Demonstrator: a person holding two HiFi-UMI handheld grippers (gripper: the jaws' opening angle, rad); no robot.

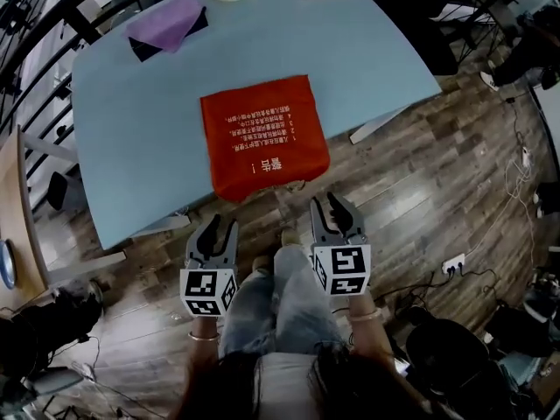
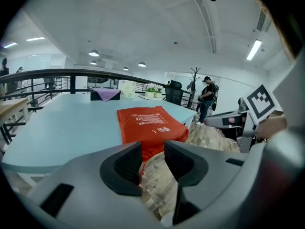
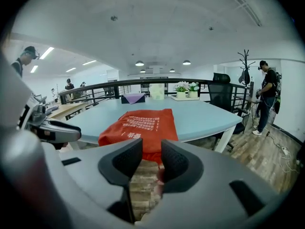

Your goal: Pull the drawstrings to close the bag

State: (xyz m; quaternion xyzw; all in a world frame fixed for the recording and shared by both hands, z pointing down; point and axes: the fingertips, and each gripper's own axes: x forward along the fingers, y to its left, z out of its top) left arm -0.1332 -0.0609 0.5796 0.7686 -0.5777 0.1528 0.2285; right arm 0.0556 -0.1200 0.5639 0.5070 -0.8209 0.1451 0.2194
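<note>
Tongs, left, item one: your left gripper (image 1: 219, 226) hung low over the wooden floor, short of the table's near edge, with its jaws spread and nothing but floor between them; the left gripper view (image 2: 153, 159) confirmed the gap, with the bag lying beyond it and untouched. Item two, centre: the red bag (image 1: 262, 143) lay flat on the pale blue table (image 1: 376, 59), printed side up, its near end reaching the near edge of the table and drooping slightly over it. It sat between your two grippers and ahead of both. Its drawstrings could not be made out with certainty; a thin loop at the near hem may have been one. Item three, right: your right gripper (image 1: 328, 204) stood just short of the bag's near end, closer to it than the left one, with its jaws likewise apart and gripping nothing, as the right gripper view (image 3: 152, 159) bore out. Far items, not in use: a purple cloth (image 1: 166, 20) lay at the table's far left corner. Progress, as judged: the closing had not begun, since neither cord was in your grip. Left to do were finding both cords at the near end, pinching one in each gripper, and drawing them apart.
</note>
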